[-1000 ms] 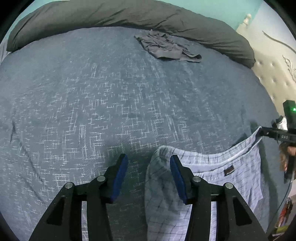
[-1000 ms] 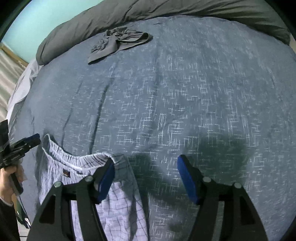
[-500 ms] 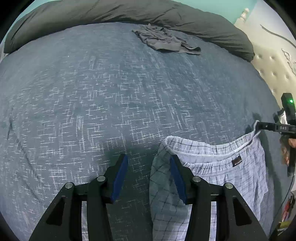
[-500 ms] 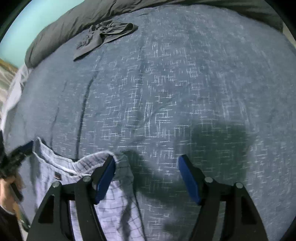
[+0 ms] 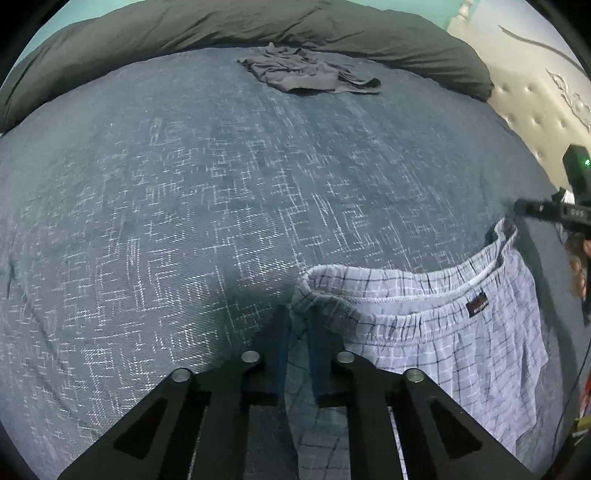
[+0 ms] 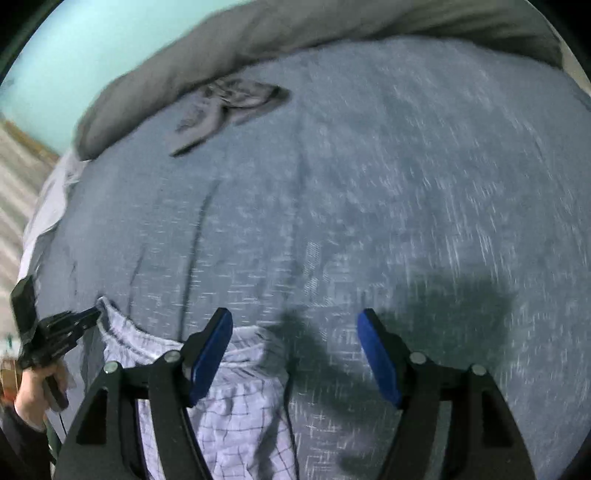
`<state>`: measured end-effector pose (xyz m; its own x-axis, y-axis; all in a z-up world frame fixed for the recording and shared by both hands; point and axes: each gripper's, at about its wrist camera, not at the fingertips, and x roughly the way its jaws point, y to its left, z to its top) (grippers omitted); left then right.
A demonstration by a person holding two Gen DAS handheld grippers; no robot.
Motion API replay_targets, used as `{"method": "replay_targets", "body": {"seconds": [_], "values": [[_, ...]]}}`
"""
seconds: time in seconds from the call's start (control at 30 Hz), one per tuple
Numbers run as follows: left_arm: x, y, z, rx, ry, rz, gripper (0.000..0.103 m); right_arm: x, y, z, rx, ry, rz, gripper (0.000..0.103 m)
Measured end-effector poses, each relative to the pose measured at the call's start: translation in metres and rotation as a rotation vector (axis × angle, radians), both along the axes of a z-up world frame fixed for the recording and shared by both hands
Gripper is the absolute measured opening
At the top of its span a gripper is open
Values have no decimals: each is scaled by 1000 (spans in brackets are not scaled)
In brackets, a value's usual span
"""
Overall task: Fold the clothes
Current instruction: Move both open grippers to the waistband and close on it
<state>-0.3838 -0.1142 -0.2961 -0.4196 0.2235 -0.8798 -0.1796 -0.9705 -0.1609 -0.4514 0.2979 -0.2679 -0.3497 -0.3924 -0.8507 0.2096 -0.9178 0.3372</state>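
Observation:
Light blue plaid shorts [image 5: 443,350] lie flat on the blue bed cover [image 5: 184,184], waistband toward the far side. My left gripper [image 5: 297,332] is closing its jaws on the waistband's left corner, and the fabric sits pinched between the blue pads. From the right wrist view it [image 6: 74,325] shows at that same corner, held by a hand. My right gripper [image 6: 294,317] stands open over the right corner of the shorts [image 6: 240,417]; its pads touch no cloth. Its tip [image 5: 546,210] also shows in the left wrist view.
A crumpled grey garment [image 5: 306,72] lies at the far side of the bed, in front of a dark grey duvet roll [image 5: 258,26]. A cream tufted headboard [image 5: 535,92] stands at the right. Bare floor [image 6: 18,177] shows beyond the bed's left edge.
My left gripper's jaws went from half open beside the waistband corner to pinched on it. The right gripper stayed open, and its view tilted a little and blurred.

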Motion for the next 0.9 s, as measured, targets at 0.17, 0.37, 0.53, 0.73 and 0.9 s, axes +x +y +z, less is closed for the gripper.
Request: {"method": "replay_targets", "body": {"seconds": [0.17,0.37,0.53,0.73,0.9], "values": [[4,-1,4,18,19,5,9,21,-1,-3,8,27,85,71],[9,3,10,10,46,-19,9,38,-27,-14,71,83,215,63],[3,3,9,19,44,-16,9,39,-48,-21,146,129,247,39],[2,3,6,15,40,-37,1,34,-54,-26,178,153,252,9],[6,3,13,11,73,-54,0,32,-53,-23,160,176,248,4]]}}
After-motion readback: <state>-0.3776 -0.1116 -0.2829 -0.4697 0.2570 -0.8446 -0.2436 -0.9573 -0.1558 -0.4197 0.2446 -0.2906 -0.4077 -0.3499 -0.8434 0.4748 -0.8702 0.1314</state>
